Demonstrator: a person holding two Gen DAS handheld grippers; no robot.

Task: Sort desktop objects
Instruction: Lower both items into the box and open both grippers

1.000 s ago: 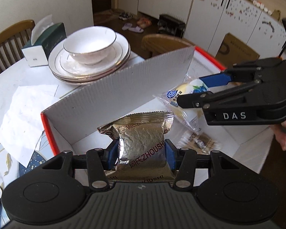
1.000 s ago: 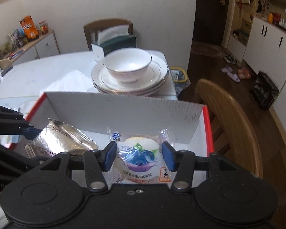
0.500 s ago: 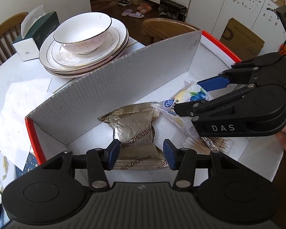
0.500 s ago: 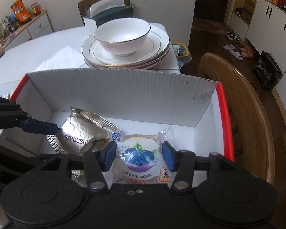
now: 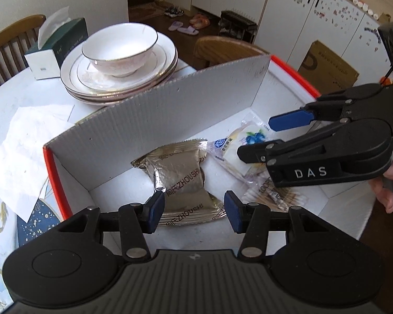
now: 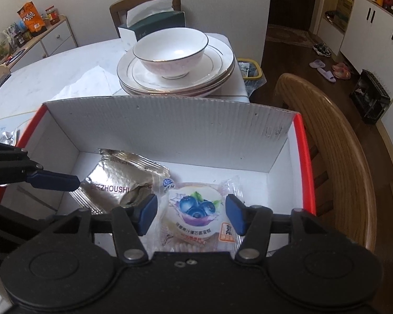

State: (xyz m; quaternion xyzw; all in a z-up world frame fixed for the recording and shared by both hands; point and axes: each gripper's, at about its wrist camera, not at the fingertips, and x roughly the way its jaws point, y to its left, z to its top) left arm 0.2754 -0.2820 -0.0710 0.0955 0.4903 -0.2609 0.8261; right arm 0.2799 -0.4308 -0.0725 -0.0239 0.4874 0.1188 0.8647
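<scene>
A white cardboard box (image 5: pixel 157 120) with red outer sides holds both packets. The silver foil packet (image 5: pixel 180 172) lies on its floor, near end between the pads of my left gripper (image 5: pixel 194 213), with a gap at the right pad. The blueberry cake packet (image 6: pixel 196 217) lies flat between the jaws of my right gripper (image 6: pixel 191 214), which are opening, and a gap shows at each pad. The left wrist view has the right gripper (image 5: pixel 254 139) over that cake packet (image 5: pixel 230 149). In the right wrist view, a left finger (image 6: pixel 52 179) reaches the foil packet (image 6: pixel 118 180).
A pack of cotton swabs (image 5: pixel 264 193) lies in the box too. Behind the box wall (image 6: pixel 170 130) stand stacked plates with a bowl (image 6: pixel 170 52), a tissue box (image 5: pixel 60 44) and a paper napkin (image 5: pixel 26 141). A wooden chair (image 6: pixel 335 144) is at the right.
The foil packet was pinched and raised a second ago; it has since come to lie on the box floor. The right jaws have widened off the cake packet. Both views have tipped further into the box.
</scene>
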